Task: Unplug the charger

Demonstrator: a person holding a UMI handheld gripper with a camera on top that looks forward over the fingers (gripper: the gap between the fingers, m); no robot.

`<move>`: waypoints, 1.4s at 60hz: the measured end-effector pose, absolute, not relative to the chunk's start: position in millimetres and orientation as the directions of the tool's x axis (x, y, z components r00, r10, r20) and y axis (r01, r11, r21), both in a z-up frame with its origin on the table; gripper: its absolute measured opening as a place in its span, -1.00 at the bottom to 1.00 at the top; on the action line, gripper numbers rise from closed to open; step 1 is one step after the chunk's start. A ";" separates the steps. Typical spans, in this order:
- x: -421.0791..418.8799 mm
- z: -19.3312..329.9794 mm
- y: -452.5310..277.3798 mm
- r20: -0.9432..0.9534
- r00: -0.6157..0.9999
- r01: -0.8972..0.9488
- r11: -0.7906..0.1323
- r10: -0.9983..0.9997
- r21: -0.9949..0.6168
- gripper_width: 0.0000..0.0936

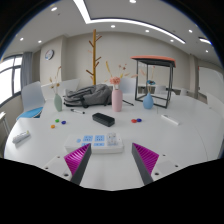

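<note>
The gripper [111, 160] hangs open over a white table [60, 140], a white power strip [107, 147] between its fingers.

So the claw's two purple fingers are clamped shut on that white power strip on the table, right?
Not quite. In the gripper view the gripper is open: its purple fingers stand apart, and the white power strip lies on the table between them, gaps on both sides.

White surface [60, 150] is pretty cluttered; white power strip [107, 146] up front, black box [103, 119] mid, pink bottle [117, 98] and grey cloth heap [88, 96] further back; blue cup [148, 101] too.
</note>
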State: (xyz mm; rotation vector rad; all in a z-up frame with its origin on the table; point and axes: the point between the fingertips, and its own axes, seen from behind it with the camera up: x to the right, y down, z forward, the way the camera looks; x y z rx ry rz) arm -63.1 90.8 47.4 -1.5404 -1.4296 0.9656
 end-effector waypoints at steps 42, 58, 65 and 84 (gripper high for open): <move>-171.7 6.0 92.5 -0.009 0.005 0.420 -0.010 1.000 -0.908 -0.63; -174.9 16.0 95.7 -0.037 0.000 0.419 -0.034 0.999 -0.907 -0.92; -190.4 122.8 112.6 0.048 0.030 0.205 0.041 0.998 -0.978 -0.92; -193.1 114.0 220.8 0.025 0.138 0.341 -0.024 0.990 -0.940 -0.91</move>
